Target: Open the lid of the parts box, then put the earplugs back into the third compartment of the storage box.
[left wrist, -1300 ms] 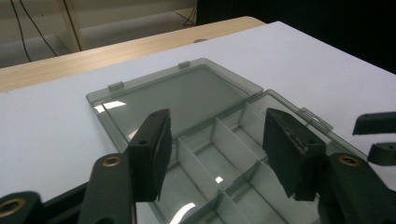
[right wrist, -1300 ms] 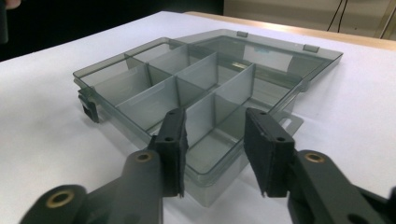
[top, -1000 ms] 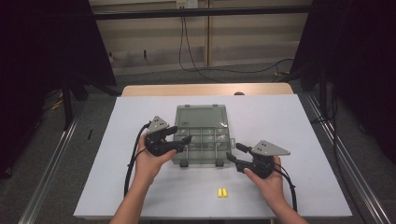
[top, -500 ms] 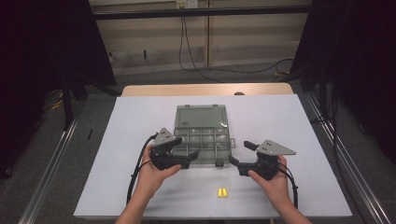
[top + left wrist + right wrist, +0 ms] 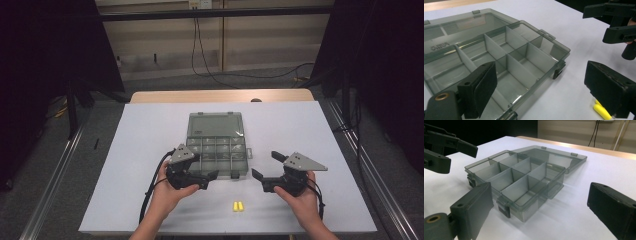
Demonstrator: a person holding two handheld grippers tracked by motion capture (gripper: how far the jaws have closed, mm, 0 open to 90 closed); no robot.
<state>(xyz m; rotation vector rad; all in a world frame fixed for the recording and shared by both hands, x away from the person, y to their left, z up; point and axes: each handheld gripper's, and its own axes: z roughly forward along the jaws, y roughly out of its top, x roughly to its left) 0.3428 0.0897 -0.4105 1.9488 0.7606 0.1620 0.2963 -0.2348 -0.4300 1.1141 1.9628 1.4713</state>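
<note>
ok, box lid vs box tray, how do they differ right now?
The lid lies flat on the far side, one undivided panel; the tray sits nearer the person, split by dividers into compartments. The tray carries the dark front latches; the lid doesn't. Both are smoky clear plastic and look empty.

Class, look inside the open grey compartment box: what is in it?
The compartment box shows only bare dividers, every visible compartment empty. The left gripper's pad covers part of one near compartment.

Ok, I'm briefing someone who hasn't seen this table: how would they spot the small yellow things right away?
Start at the white table, where a grey see-through compartment box lies open in the middle. Come from the box's front edge toward the person: the pair of small yellow pieces lies side by side on the bare surface, between the two hands. They are the only brightly coloured things on the table.
</note>
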